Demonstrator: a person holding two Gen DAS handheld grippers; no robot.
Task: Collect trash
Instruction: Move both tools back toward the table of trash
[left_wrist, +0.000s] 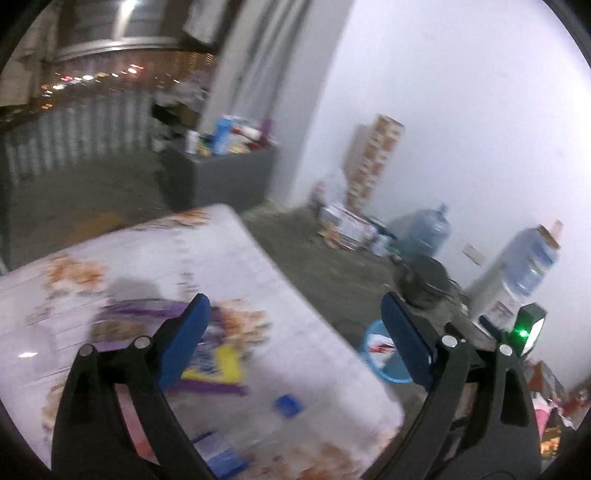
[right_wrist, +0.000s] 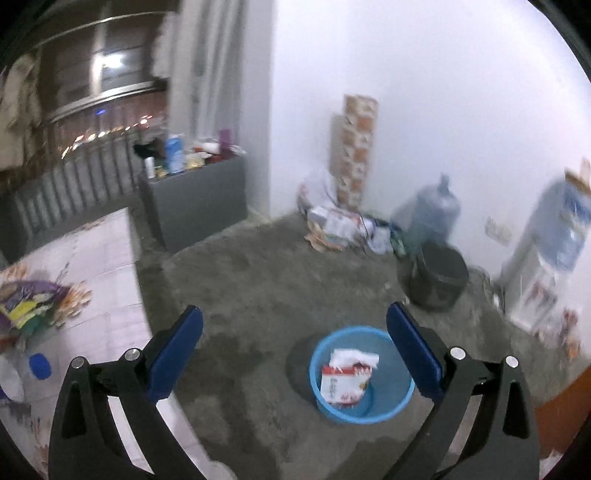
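Two grippers are in view, both empty with jaws spread wide. The left gripper hangs over the table, whose floral covering carries the litter yet to be collected: a purple-and-yellow wrapper lying just behind the near blue finger, a blue bottle cap toward the table's edge, and a blue carton partly hidden by the gripper frame. Its position suggests it is lining up on the wrapper. The right gripper is held off the table over the concrete floor, directly above the blue basket, which stands on the floor beside the table, placed to receive the trash. One red-and-white packet already lies inside it. Motion blur in the left view prevents finer identification. Judged progress: early, with most litter uncollected.
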